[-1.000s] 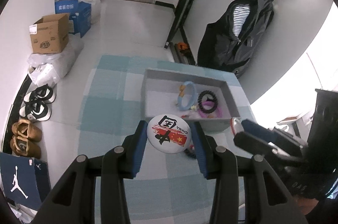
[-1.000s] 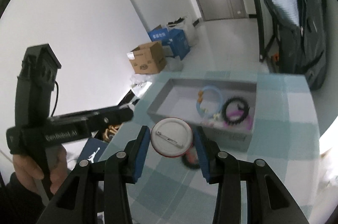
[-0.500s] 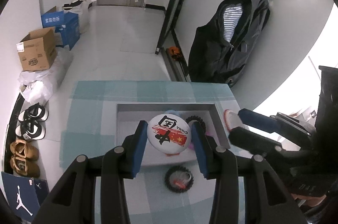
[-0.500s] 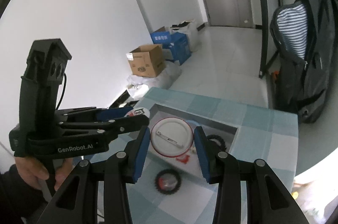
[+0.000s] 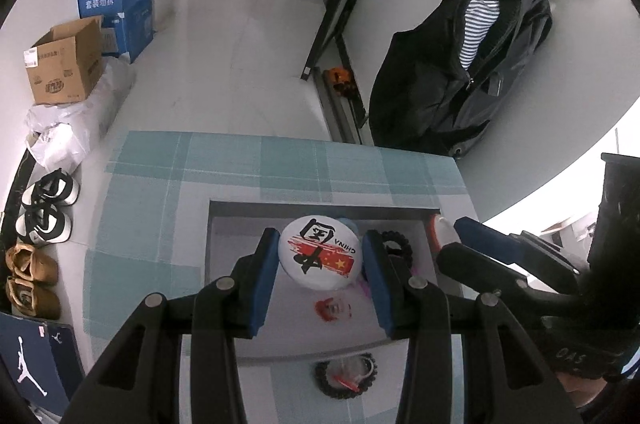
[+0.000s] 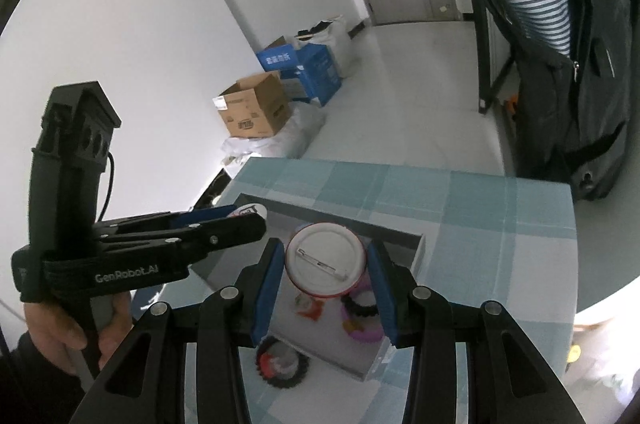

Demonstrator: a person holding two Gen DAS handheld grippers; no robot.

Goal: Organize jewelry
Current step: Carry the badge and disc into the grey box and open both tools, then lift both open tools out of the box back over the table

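My left gripper (image 5: 320, 260) is shut on a white round badge (image 5: 320, 256) with a red flag print, held above the grey tray (image 5: 236, 224). My right gripper (image 6: 326, 264) is shut on a second round badge (image 6: 326, 260), pin side up, also over the tray (image 6: 404, 236). The tray holds a black bead bracelet (image 5: 396, 244), a small red item (image 5: 334, 308) and a purple ring (image 6: 362, 334). A black beaded bracelet (image 5: 346, 376) lies on the cloth in front of the tray; it also shows in the right wrist view (image 6: 282, 364).
The tray sits on a blue checked cloth (image 5: 160, 191). The right gripper's body (image 5: 520, 264) is at the right of the left wrist view; the left gripper's body (image 6: 140, 244) is at the left of the right wrist view. Cardboard boxes (image 5: 64, 63), shoes (image 5: 44, 207) and a black backpack (image 5: 460, 71) stand on the floor.
Both grippers have moved forward with their badges, from in front of the tray to above its inside. The black bracelet on the cloth is now behind the fingertips.
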